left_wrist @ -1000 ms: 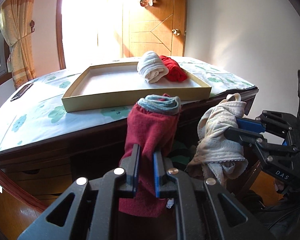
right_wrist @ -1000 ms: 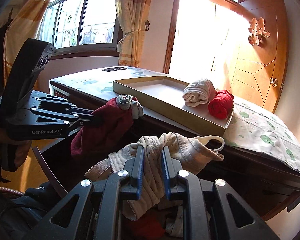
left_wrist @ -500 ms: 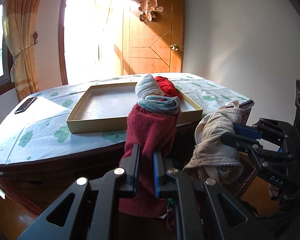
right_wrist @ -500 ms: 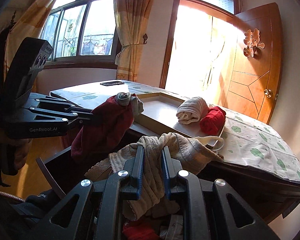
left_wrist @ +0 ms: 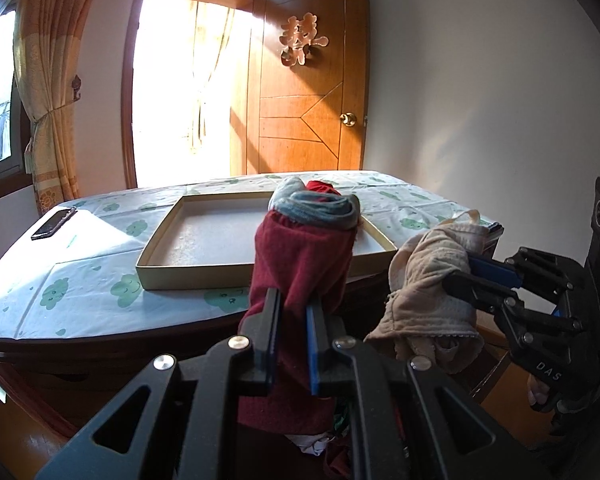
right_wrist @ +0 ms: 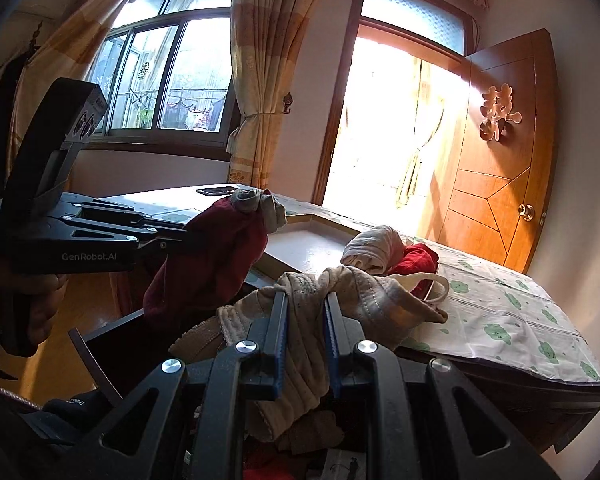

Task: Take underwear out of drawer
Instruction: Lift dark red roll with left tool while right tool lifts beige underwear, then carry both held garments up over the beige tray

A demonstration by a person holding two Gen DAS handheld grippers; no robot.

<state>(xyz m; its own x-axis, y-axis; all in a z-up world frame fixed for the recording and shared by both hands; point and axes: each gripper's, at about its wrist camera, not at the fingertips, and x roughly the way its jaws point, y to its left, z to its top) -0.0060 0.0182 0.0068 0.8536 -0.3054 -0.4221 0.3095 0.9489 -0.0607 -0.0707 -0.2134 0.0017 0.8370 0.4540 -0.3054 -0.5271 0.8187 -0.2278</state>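
My left gripper (left_wrist: 294, 300) is shut on dark red underwear with a grey waistband (left_wrist: 300, 260) and holds it up in front of the table edge; it also shows in the right wrist view (right_wrist: 212, 260). My right gripper (right_wrist: 305, 300) is shut on beige underwear (right_wrist: 360, 284), which hangs at the right in the left wrist view (left_wrist: 428, 280). Both pieces are above the open drawer (right_wrist: 100, 344), where more clothes (right_wrist: 292, 460) lie. A shallow cardboard box (left_wrist: 188, 268) on the table holds a rolled white piece (right_wrist: 374, 248) and a red piece (right_wrist: 418, 260).
The table (left_wrist: 60, 280) has a white cloth with green prints. A phone (left_wrist: 54, 222) lies at its far left. A wooden door (left_wrist: 312, 100) and a bright doorway stand behind. A window with curtains (right_wrist: 168, 80) is to the left.
Both grippers have risen with their underwear, from below the tabletop level to above it. The box top now shows more from above. Both grips are unchanged.
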